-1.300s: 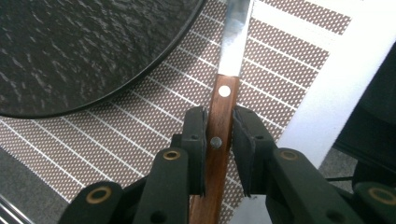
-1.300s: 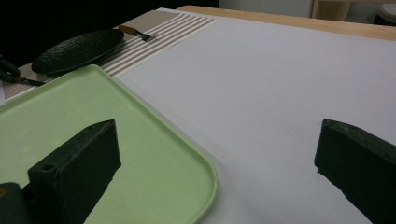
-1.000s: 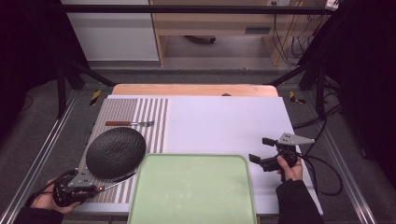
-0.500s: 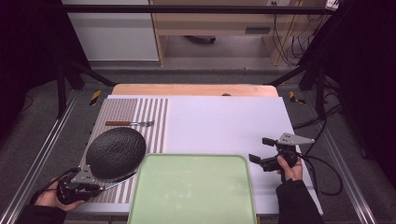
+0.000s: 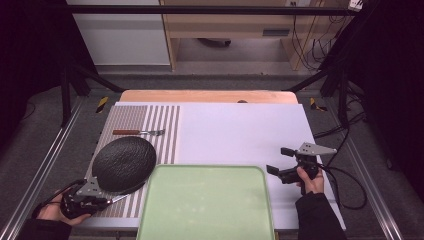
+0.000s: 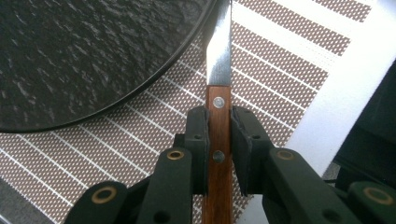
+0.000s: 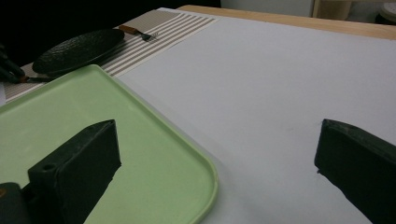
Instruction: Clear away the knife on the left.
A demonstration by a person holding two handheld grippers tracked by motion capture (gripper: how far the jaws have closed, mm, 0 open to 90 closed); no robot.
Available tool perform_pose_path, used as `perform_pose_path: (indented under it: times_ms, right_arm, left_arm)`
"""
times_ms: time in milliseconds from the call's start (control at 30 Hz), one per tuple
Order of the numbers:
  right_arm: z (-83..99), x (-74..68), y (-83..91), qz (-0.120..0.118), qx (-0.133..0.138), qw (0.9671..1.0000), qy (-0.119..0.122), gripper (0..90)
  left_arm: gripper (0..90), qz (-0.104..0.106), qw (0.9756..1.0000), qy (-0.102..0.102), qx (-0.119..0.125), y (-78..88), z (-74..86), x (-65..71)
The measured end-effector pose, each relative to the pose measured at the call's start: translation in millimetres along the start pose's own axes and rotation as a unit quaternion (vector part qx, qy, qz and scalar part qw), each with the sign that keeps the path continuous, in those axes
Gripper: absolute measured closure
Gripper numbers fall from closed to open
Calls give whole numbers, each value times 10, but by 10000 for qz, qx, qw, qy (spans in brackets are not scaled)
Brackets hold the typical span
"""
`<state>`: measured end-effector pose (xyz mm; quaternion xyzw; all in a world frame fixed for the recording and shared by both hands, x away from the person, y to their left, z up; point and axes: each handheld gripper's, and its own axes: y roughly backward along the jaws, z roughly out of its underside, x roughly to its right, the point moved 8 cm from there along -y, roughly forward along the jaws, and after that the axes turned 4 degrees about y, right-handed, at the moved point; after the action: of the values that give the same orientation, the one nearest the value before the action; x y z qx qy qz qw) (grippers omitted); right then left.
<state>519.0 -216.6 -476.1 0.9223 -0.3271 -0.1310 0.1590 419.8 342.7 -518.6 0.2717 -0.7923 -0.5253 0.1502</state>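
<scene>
Left gripper [image 6: 218,140]: jaws closed on the wooden handle of a knife [image 6: 218,93] lying on the striped mat [image 5: 160,125], blade running under the edge of the dark plate [image 5: 123,163]. Judged step: taking up the knife; next, lift clear of the plate. Green tray [image 5: 207,205] alongside. Right gripper [image 5: 285,162]: jaws wide apart, empty, above the counter [image 5: 240,130]. Fork [image 5: 139,132] beyond.

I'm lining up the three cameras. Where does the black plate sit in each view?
High view: black plate lower left, on the striped mat.
Left gripper view: upper left, beside the knife.
Right gripper view: upper left, beyond the green tray.
Shared landmark: the striped mat.
</scene>
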Motion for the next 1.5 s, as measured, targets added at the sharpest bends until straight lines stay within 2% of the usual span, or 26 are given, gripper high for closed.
perform_pose_path:
  times_ms: [433, 767, 967, 1333, 1500]
  right_arm:
    - [0, 0, 1, 3, -3, 10000, 0, 3]
    - [2, 1, 0, 5, -9, 10000, 14, 3]
    - [2, 0, 1, 2, -10, 10000, 17, 3]
    - [0, -2, 1, -7, -5, 10000, 8, 3]
    - [-2, -2, 4, -7, -1, 10000, 12, 3]
  left_arm:
    - [769, 79, 9998, -24, 195, 109, 0, 85]
    - [769, 90, 9994, -38, 341, 155, -98, 158]
    - [769, 34, 9989, 32, 456, 168, -200, 175]
    - [768, -135, 9969, 319, 702, 164, -428, 175]
    - [769, -208, 9963, 404, 723, 154, -518, 188]
